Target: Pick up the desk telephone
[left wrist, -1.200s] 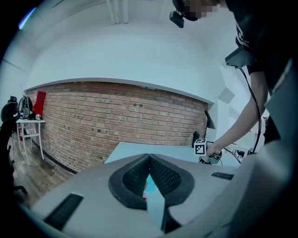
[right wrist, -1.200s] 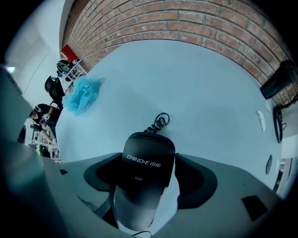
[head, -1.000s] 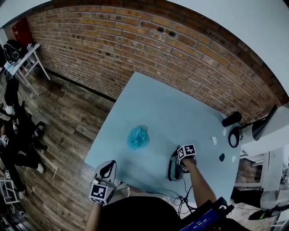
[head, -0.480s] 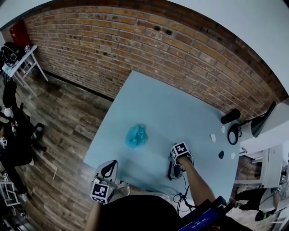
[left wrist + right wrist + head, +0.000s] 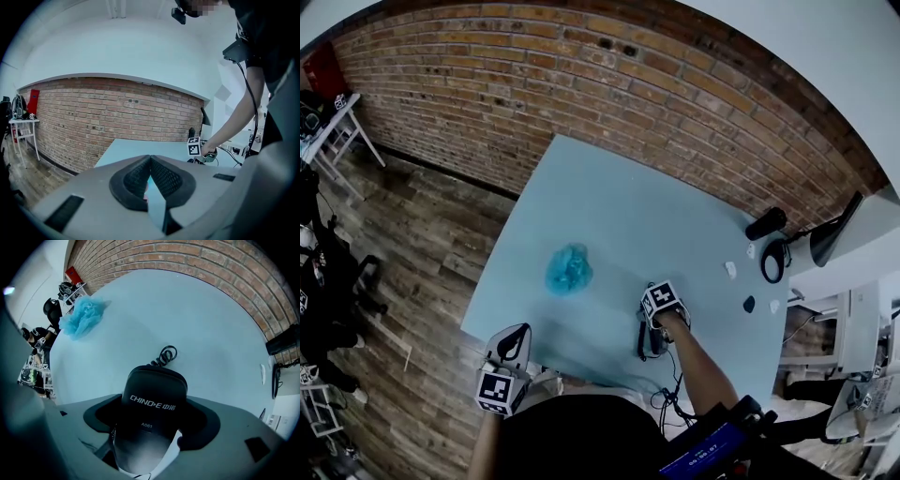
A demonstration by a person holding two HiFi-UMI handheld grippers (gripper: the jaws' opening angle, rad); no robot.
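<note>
The right gripper [image 5: 151,427] had its jaws clamped on the black telephone [image 5: 153,394], whose curly cord [image 5: 165,354] trailed onto the pale blue table [image 5: 211,319] near its front edge. Whether the phone had cleared the top yet, I couldn't quite tell. The grasp looked made, so next would be a steady lift, minding the cord. The left gripper [image 5: 150,159] hung off the near corner, jaws pressed together on nothing

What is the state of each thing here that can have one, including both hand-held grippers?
Left hand-held gripper: shut, nothing between its jaws.
Right hand-held gripper: shut on the telephone handset.
Telephone handset: held between the right jaws, printed side up; cannot tell whether it is lifted.
Coiled cord: lying curled on the table.
Blue crumpled wad: lying loose on the table, untouched.
</note>
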